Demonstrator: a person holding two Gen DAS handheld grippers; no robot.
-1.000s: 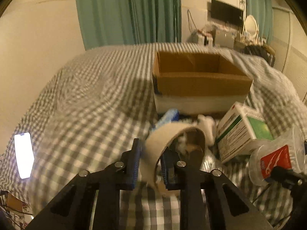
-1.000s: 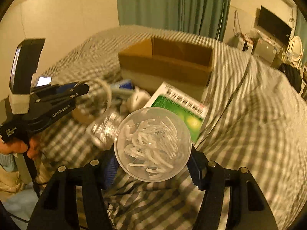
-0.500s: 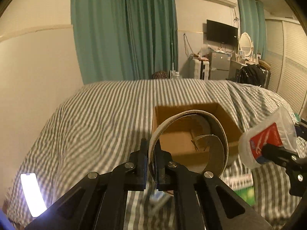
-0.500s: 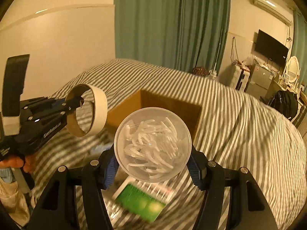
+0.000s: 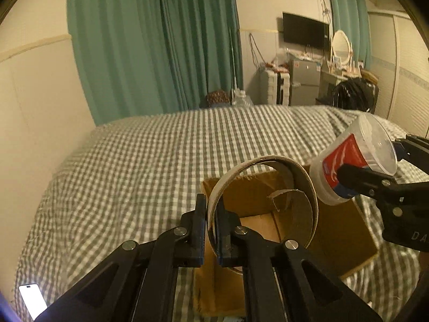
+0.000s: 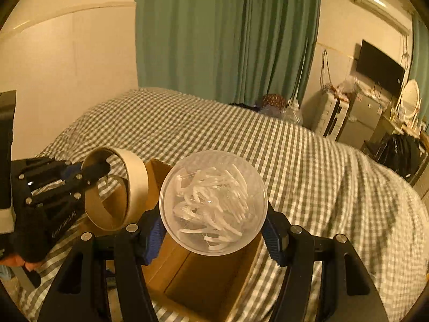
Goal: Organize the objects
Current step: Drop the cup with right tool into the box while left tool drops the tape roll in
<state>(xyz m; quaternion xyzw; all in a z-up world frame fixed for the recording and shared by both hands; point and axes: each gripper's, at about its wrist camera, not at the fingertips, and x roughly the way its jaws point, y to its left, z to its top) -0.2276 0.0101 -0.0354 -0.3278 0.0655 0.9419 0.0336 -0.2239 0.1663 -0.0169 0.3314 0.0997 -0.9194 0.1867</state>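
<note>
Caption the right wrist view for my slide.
Right hand-held gripper holds a clear tub above the cardboard box.

My left gripper is matt black plastic with shiny metal rivets; it pinches the wall of a tape roll, a raw brown cardboard core with a smooth pale outer band. At two o'clock my right gripper, the same black plastic with blue ribbed pads, clamps a clear glossy plastic tub of white plastic pieces, glossy red label on its side. Below both I see a matt corrugated cardboard box on soft checked cloth bedding. At seven o'clock lies a phone with a glowing glass screen.
</note>
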